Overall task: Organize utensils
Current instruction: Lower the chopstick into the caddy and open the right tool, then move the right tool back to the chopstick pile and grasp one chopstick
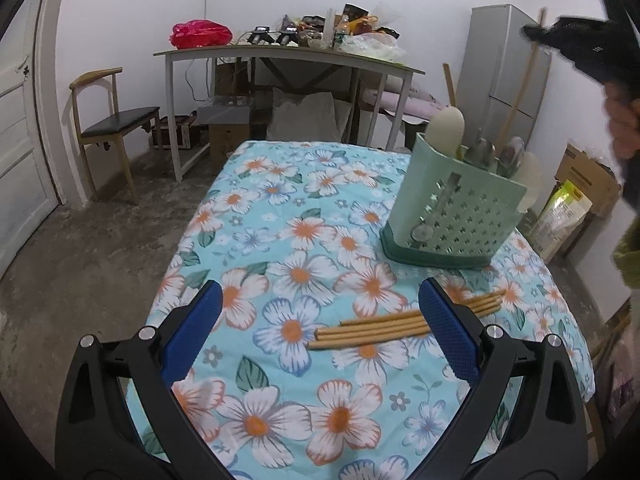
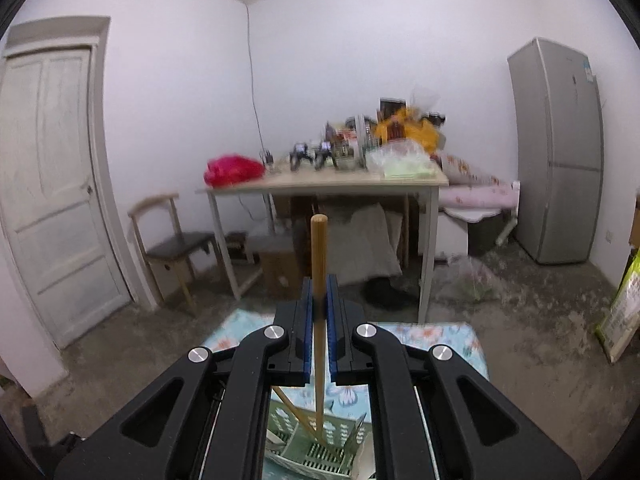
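Several bamboo chopsticks (image 1: 372, 328) lie in a bundle on the flowered tablecloth (image 1: 280, 208). My left gripper (image 1: 320, 292) hovers open just above them, its right pad over the middle of the bundle. A green perforated utensil holder (image 1: 452, 216) stands at the back right and holds pale spoons (image 1: 444, 128) and metal spoons. My right gripper (image 2: 319, 284) is shut on one chopstick (image 2: 319, 248) and holds it upright. The chopstick's lower end reaches down into the holder (image 2: 316, 440), beside another chopstick (image 2: 296, 412) that leans there. The left wrist view also shows the right gripper (image 1: 534, 32), high above the holder.
Behind the table stand a cluttered desk (image 1: 288, 54) with boxes beneath it, a wooden chair (image 1: 116, 120) on the left and a grey fridge (image 1: 504, 72) on the right. A white door (image 2: 52, 200) is at far left. Boxes and bags (image 1: 568, 208) sit on the floor to the right.
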